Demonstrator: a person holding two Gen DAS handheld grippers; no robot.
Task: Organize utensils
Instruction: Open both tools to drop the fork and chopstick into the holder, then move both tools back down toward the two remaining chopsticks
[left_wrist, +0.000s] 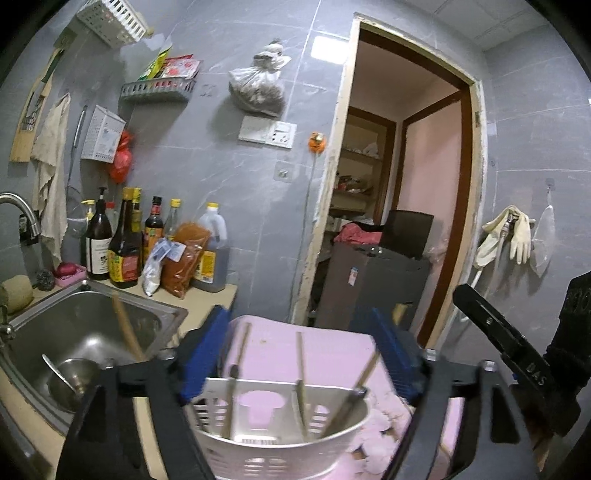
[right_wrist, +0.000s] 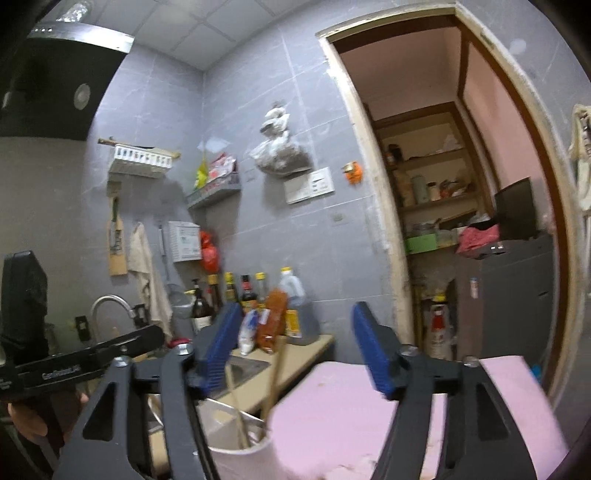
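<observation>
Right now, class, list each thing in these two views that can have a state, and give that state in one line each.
Left gripper: open, nothing held.
Right gripper: open, nothing held.
White utensil holder: upright on the pink surface, holding several utensils.
Utensils: standing tilted inside the holder.
Sink: holds a metal ladle and a wooden-handled tool.
Faucet: no water seen running.
Doorway: open.

A white slotted utensil holder (left_wrist: 280, 435) is seen at the bottom centre of the left wrist view, standing upright on a pink surface (left_wrist: 325, 354). Three chopsticks (left_wrist: 300, 373) are held in it, leaning against its rim, tips upward. Another wooden utensil handle (left_wrist: 125, 328) is propped in the steel sink (left_wrist: 92, 317) at lower left.
</observation>
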